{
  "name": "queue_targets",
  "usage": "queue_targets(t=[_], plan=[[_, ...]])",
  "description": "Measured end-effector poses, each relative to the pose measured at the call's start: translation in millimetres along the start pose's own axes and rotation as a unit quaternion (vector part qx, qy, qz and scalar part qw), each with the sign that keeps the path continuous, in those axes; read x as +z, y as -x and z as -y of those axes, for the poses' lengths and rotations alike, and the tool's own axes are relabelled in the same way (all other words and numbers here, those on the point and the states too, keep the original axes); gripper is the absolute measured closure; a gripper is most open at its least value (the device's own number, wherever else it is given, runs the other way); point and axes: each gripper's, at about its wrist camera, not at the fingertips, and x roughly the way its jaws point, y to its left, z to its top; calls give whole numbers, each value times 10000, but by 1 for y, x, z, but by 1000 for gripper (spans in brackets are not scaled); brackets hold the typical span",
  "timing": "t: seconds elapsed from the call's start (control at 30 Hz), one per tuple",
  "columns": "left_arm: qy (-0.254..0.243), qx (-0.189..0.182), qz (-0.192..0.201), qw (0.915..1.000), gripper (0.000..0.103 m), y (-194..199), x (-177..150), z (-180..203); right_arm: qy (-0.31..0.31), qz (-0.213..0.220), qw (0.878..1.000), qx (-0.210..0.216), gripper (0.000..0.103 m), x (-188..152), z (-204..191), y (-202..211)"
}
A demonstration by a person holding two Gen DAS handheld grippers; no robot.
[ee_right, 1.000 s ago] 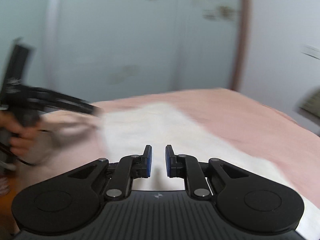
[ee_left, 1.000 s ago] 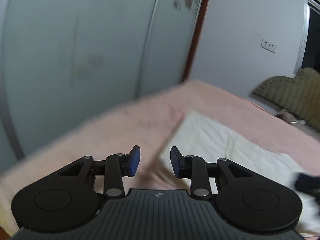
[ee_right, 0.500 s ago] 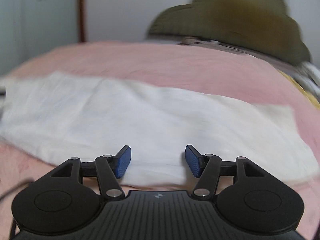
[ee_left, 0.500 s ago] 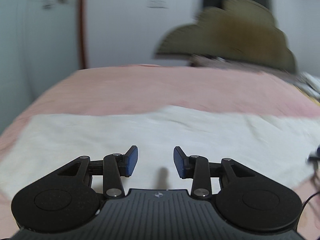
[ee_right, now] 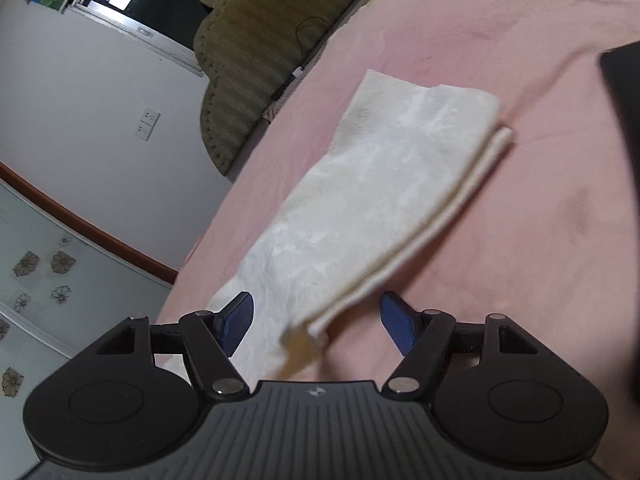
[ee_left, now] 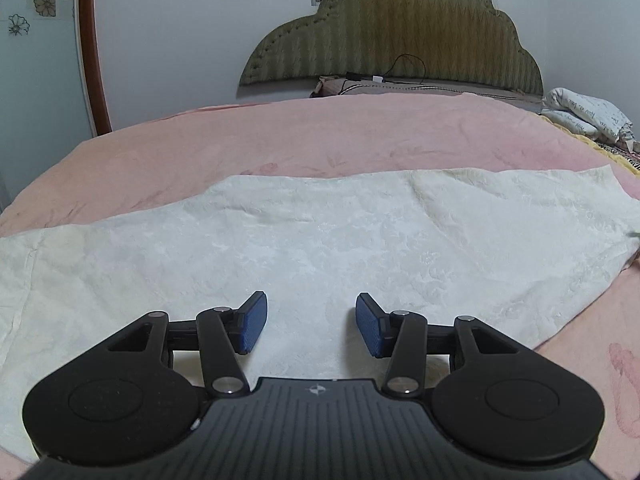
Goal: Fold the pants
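Cream-white pants (ee_left: 320, 240) lie folded lengthwise into a long strip across the pink bed. In the left wrist view they stretch from edge to edge, and my left gripper (ee_left: 311, 322) hovers over their near middle, its jaws opening with nothing pinched between the blue pads. In the right wrist view the pants (ee_right: 380, 184) run away from the camera, doubled layers showing along the right edge. My right gripper (ee_right: 318, 322) stands at their near end, jaws opening. A corner of the cloth lies between the pads without being pressed.
The pink bedspread (ee_left: 320, 136) covers the whole bed. An olive padded headboard (ee_left: 392, 36) with a cable and pillows stands at the far end. A patterned white bundle (ee_left: 588, 114) sits at the far right. A dark blurred shape (ee_right: 624, 160) fills the right edge of the right wrist view.
Both grippers swung round from facing the wardrobe to facing the headboard, and both jaws widened. The right wrist view has rolled, now looking along the pants from one end.
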Motion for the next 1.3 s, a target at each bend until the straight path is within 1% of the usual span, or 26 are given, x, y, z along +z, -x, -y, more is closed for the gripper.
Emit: queue_targets(t=[0.13, 0.2, 0.27, 0.3, 0.33, 0.37, 0.4, 0.47, 0.5, 0.63, 0.67, 0.73, 0.8, 0.83, 0.9, 0.93, 0.97, 1.03, 1.07, 1.13, 1.2, 1.23, 1.3], plan=[[-105, 91, 10, 9999, 44, -1, -2, 1, -177, 618, 9977, -195, 35, 21, 9, -16], [-140, 130, 23, 9998, 43, -2, -3, 2, -336, 877, 9950, -331, 43, 30, 17, -20], [-166, 146, 30, 9998, 42, -2, -2, 3, -469, 1045, 9923, -477, 59, 39, 25, -26], [-171, 155, 32, 9997, 41, -3, -2, 3, -552, 1101, 9908, -565, 66, 43, 29, -29], [-175, 161, 34, 9997, 40, -3, -2, 3, -661, 1150, 9893, -603, 79, 47, 35, -31], [-178, 160, 39, 9997, 40, -3, -2, 3, -773, 1200, 9879, -604, 87, 50, 41, -34], [-171, 153, 39, 9997, 39, -3, -2, 2, -814, 1208, 9877, -567, 88, 52, 44, -36], [-143, 129, 31, 9998, 39, -4, -1, 1, -641, 1227, 9885, -609, 89, 56, 38, -39], [-112, 124, 40, 9999, 40, -4, 0, 0, -523, 1252, 9889, -606, 89, 58, 32, -39], [82, 139, 165, 9997, 40, 2, 8, -7, -5, 1557, 9873, -330, 90, 70, 1, -24], [94, 133, 168, 9997, 40, 2, 9, -9, 38, 1552, 9873, -347, 90, 72, -3, -25], [130, 147, 111, 9997, 40, 0, 9, -13, 50, 1379, 9886, -608, 90, 74, 1, -33], [163, 122, 12, 9998, 40, -3, 7, -15, -185, 1136, 9892, -912, 90, 69, 18, -41], [166, 105, -38, 9998, 40, -5, 6, -16, -343, 1072, 9889, -970, 90, 66, 26, -43], [130, 104, -43, 9999, 40, -5, 6, -16, -502, 1126, 9878, -954, 90, 60, 32, -39], [129, 115, -17, 9998, 40, -4, 7, -16, -366, 1188, 9871, -1009, 90, 57, 26, -37], [167, 120, 35, 9998, 40, -2, 9, -18, -102, 1258, 9861, -1083, 90, 56, 16, -35], [347, 105, 147, 9992, 39, 2, 14, -25, 602, 1398, 9816, -1152, 90, 52, -15, -31], [484, 71, 181, 9986, 39, 4, 16, -29, 1014, 1450, 9775, -1151, 90, 49, -34, -30], [869, -48, 202, 9960, 38, 7, 22, -40, 2030, 1491, 9611, -1133, 90, 35, -80, -31], [1386, -244, 129, 9900, 36, 5, 27, -55, 2866, 1435, 9420, -994, 90, 13, -122, -39], [1651, -374, 61, 9856, 36, 4, 28, -61, 3216, 1359, 9329, -878, 90, 1, -141, -44], [2235, -737, -81, 9719, 36, -2, 31, -75, 3793, 1188, 9155, -616, 90, -31, -173, -56]])
